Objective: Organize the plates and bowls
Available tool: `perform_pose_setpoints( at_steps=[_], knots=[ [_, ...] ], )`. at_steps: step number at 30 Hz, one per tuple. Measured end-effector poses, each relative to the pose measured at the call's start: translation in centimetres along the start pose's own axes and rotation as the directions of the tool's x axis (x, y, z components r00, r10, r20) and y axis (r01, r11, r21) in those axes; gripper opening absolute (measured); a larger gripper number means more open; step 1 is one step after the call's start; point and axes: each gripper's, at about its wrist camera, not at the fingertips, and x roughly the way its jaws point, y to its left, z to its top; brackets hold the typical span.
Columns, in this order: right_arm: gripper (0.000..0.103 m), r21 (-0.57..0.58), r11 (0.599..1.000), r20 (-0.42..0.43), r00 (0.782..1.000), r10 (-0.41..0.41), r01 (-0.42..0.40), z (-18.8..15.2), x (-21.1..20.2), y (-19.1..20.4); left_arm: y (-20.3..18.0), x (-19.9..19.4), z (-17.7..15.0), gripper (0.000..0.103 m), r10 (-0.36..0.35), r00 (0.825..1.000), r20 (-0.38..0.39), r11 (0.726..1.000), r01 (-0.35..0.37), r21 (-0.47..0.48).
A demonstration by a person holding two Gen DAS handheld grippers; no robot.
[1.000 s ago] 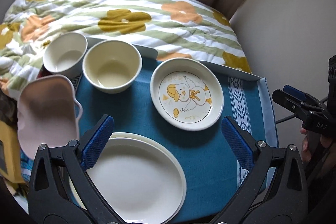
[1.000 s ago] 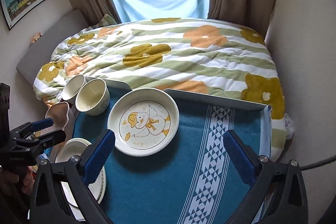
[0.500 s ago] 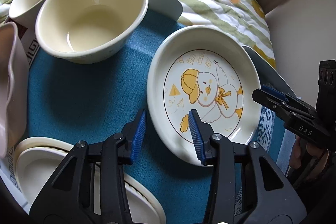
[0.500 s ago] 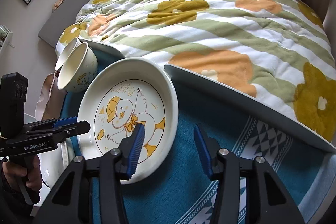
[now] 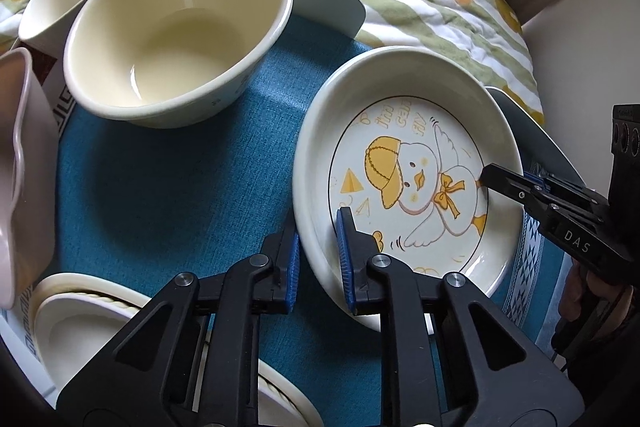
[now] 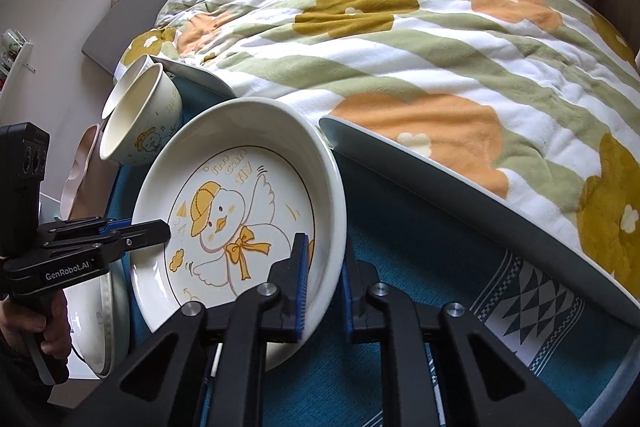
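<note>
On the blue tablecloth (image 5: 160,195), duck plate (image 5: 408,183) sits w/ both tongs pinched on opposite rims: left gripper (image 5: 317,259), right gripper (image 6: 324,287). Risk: uneven lift tilts it, glazed rim slips out, or it clips the cream bowl (image 5: 176,35) nearby.

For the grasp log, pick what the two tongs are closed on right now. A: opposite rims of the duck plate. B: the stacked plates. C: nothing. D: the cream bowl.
A: the left tongs pinch one rim of the duck plate and the right tongs pinch the opposite rim; the cream bowl stands untouched.
</note>
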Motion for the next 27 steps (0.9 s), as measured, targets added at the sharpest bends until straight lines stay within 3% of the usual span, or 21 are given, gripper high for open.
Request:
perform_pose_setpoints(
  at_steps=[9, 17, 21, 27],
  knots=[
    [0.013, 0.010, 1.000, 0.058, 0.998, -0.002, 0.001, -0.4, -1.9, 0.6, -0.6, -2.1, 0.4, 0.014, -0.001, 0.999, 0.042, 0.999, -0.001, 0.050],
    [0.013, 0.010, 0.998, 0.168, 0.983, -0.068, 0.067, -1.4, -7.6, 4.7, 0.4, -9.1, -1.0, 0.014, -0.067, 0.989, 0.130, 0.990, 0.050, 0.136],
    [0.013, 0.060, 0.994, 0.230, 0.967, -0.107, 0.096, -2.9, -10.4, 8.2, 1.8, -13.0, -2.1, 0.014, -0.108, 0.982, 0.156, 0.971, 0.071, 0.227],
    [0.013, 0.170, 0.974, 0.267, 0.944, -0.192, 0.150, -6.6, -11.8, 14.3, 5.2, -16.7, -4.0, 0.014, -0.171, 0.977, 0.125, 0.931, 0.118, 0.346]
  ],
)
